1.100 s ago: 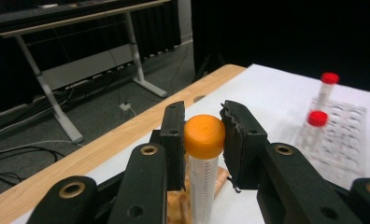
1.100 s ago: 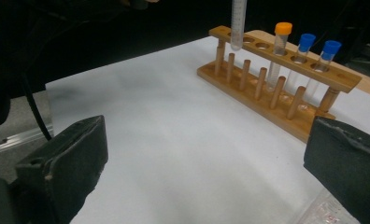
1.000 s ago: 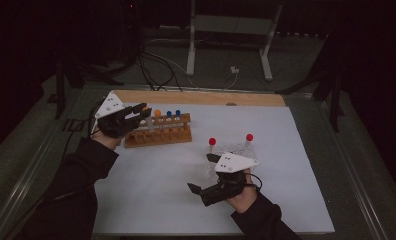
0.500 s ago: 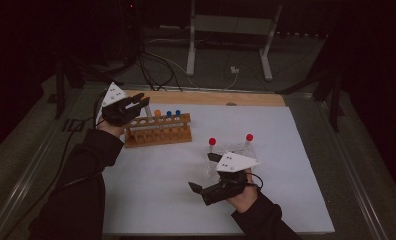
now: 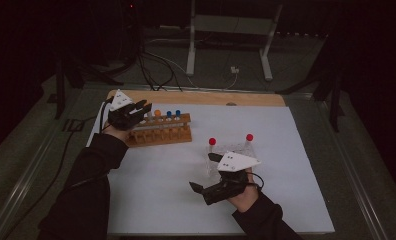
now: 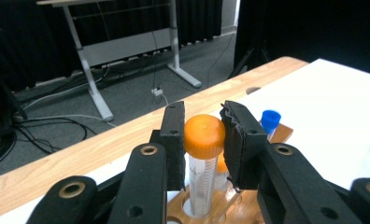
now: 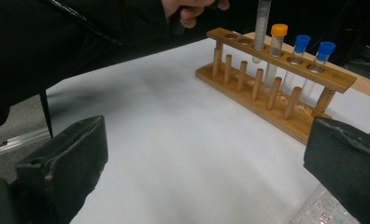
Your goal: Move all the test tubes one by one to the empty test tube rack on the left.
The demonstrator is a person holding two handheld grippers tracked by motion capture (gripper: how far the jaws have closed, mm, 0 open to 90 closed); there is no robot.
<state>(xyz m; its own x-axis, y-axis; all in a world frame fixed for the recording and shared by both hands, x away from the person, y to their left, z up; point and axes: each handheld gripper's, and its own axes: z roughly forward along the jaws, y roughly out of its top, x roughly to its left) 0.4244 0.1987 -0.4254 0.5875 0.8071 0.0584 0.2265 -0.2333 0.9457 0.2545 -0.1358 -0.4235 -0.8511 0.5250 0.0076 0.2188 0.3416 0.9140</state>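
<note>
My left gripper [image 6: 202, 140] is shut on the orange cap of a clear tube [image 6: 200, 179]. The tube's lower end sits in a hole near the left end of the wooden rack [image 5: 158, 131]. In the right gripper view this tube [image 7: 262, 25] hangs upright, part way into the rack [image 7: 267, 93]. Beside it stand a second orange-capped tube [image 7: 277, 42] and two blue-capped tubes [image 7: 300, 49]. In the high view the left gripper [image 5: 142, 108] hovers over the rack's left end. My right gripper [image 5: 202, 172] stands wide open and empty, low over the white mat [image 5: 286, 175].
A clear plastic rack [image 5: 236, 149] holding two red-capped tubes [image 5: 212, 142] stands just beyond the right gripper. The mat's far edge meets a wooden table strip [image 5: 196, 97]. Cables and a metal stand's legs [image 5: 191, 55] lie on the floor behind.
The left gripper has lifted and shifted slightly toward the far side over the rack's left end. The right gripper has stayed where it was, open.
</note>
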